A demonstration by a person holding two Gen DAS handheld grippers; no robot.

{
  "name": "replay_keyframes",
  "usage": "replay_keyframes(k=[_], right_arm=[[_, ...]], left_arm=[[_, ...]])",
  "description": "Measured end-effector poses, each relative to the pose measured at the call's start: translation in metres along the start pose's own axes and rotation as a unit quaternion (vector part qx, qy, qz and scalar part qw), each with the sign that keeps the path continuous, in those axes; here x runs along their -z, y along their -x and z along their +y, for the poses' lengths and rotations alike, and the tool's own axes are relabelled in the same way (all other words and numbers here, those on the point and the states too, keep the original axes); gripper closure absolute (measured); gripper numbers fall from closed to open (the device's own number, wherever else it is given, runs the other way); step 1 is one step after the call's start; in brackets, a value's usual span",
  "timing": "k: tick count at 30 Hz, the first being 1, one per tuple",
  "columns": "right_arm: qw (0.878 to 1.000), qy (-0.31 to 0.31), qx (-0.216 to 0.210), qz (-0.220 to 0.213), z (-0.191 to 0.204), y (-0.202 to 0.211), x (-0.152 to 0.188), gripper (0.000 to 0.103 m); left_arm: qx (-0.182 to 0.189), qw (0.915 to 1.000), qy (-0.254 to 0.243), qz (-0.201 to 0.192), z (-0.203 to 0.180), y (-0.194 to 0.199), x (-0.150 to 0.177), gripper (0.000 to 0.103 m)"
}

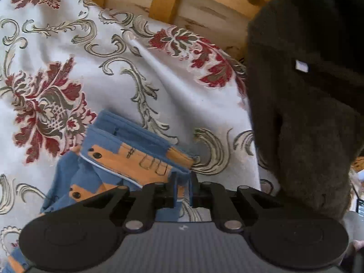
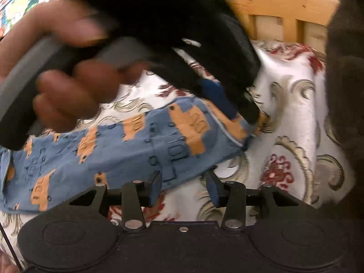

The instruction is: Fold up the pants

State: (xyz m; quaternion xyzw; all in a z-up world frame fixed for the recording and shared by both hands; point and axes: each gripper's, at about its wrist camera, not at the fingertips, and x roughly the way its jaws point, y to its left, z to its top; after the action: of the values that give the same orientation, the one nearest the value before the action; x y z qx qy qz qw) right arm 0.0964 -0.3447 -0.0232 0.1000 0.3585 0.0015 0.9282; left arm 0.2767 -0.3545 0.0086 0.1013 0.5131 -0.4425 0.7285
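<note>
Both wrist views close over pants [image 1: 127, 157].

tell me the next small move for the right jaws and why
Probably close the right gripper on the pants hem lying between its open jaws. The left gripper looks already pinched on the far end, so a second hold would let the blue fabric lift and fold over the floral bedspread.

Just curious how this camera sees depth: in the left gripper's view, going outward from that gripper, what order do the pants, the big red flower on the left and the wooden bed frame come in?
1. Pants, at the left gripper.
2. Red flower, left, mid-cover.
3. Wooden bed frame, top, beyond the cover.
</note>
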Motion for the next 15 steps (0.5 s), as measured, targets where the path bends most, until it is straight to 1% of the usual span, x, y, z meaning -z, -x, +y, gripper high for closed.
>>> replay_keyframes(k=[1, 3, 4, 5, 7, 9, 10, 11, 13, 15], right_arm=[[1.0, -0.006, 0.005, -0.011, -0.004, 0.002, -0.002, 0.056], [0.999, -0.022, 0.023, -0.034, -0.014, 0.003, -0.008, 0.056], [0.998, -0.031, 0.032, -0.041, -0.019, 0.002, -0.011, 0.057], [0.997, -0.041, 0.04, -0.044, -0.025, 0.0, -0.014, 0.058], [0.997, -0.055, 0.047, -0.039, -0.034, -0.008, -0.018, 0.062], [0.996, -0.069, 0.047, -0.038, -0.044, -0.015, -0.022, 0.069], [0.995, -0.074, 0.045, -0.04, -0.047, -0.016, -0.023, 0.072], [0.995, -0.078, 0.042, -0.043, -0.048, -0.017, -0.024, 0.074], [0.995, -0.08, 0.034, -0.048, -0.048, -0.018, -0.024, 0.075], [0.995, -0.076, 0.035, -0.047, -0.048, -0.018, -0.024, 0.08]], left_arm=[[0.007, 0.9999, -0.006, -0.008, 0.002, 0.005, 0.001, 0.08], [0.004, 0.9994, -0.015, -0.03, 0.009, 0.021, 0.004, 0.052], [-0.004, 0.9987, -0.017, -0.048, 0.015, 0.031, 0.005, 0.047], [-0.012, 0.9976, -0.02, -0.065, 0.022, 0.041, 0.005, 0.046], [-0.038, 0.9955, -0.032, -0.081, 0.037, 0.05, 0.001, 0.046], [-0.063, 0.9942, -0.04, -0.077, 0.054, 0.047, -0.008, 0.047], [-0.068, 0.995, -0.035, -0.065, 0.063, 0.042, -0.012, 0.048], [-0.064, 0.9961, -0.027, -0.054, 0.07, 0.038, -0.014, 0.05], [-0.041, 0.9985, -0.013, -0.035, 0.08, 0.028, -0.018, 0.053], [-0.013, 0.9992, -0.018, -0.033, 0.083, 0.025, -0.02, 0.054]])
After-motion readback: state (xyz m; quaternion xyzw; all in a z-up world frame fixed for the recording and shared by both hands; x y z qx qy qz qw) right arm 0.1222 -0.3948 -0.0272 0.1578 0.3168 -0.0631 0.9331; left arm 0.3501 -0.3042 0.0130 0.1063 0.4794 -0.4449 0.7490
